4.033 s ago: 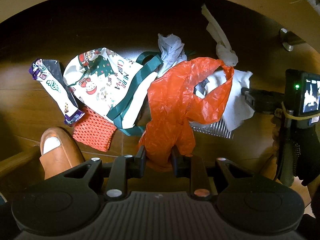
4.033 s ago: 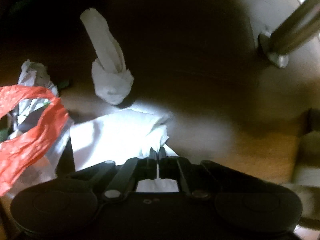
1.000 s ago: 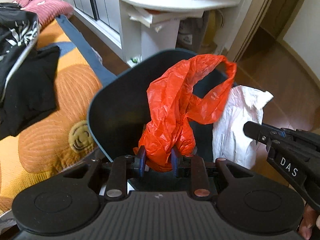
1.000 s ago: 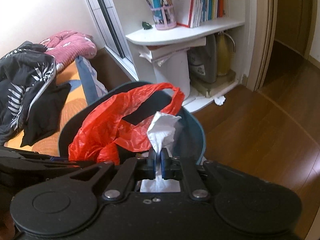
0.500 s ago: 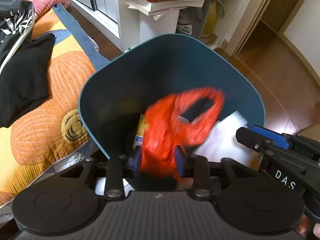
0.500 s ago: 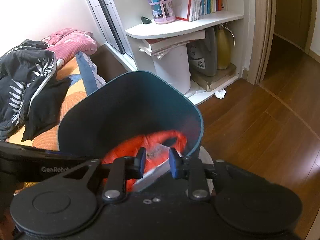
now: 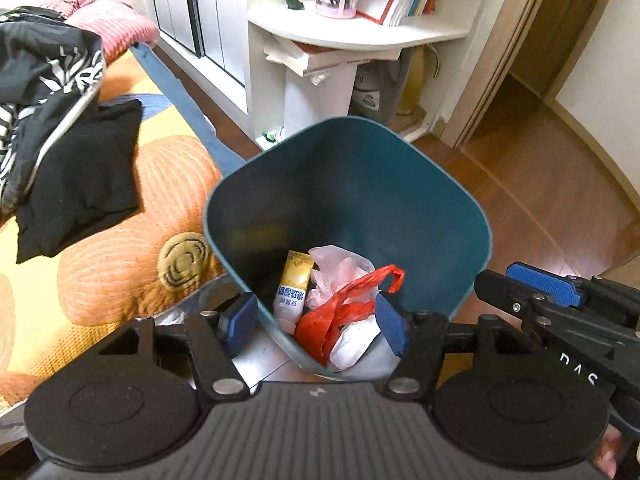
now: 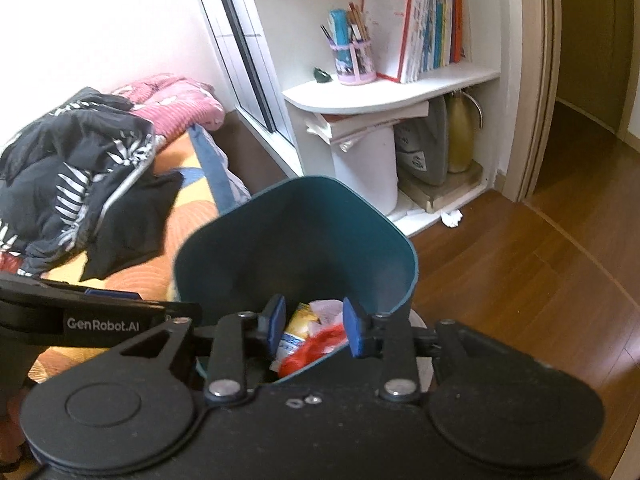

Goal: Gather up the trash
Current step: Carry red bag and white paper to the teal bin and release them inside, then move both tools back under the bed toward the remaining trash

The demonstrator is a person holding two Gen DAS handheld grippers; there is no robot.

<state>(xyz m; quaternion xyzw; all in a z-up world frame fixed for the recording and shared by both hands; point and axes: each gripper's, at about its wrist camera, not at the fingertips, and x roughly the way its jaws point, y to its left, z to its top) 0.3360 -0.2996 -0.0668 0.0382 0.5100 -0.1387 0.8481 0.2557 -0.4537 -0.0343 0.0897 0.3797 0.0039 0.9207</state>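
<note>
"GenRobot.AI" on left gripper (image 8: 100,322); "DAS" on right gripper (image 7: 576,368).

left gripper (image 7: 316,324): black, blue pads | right gripper (image 8: 314,326): black (silver screws), blue pads

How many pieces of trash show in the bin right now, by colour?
Red plastic bag: 1
Yellow-and-white packet: 1
Pale pink crumpled plastic: 1
White paper: 1
Total: 4 visible in the teal bin; anything beneath them is hidden.
</note>
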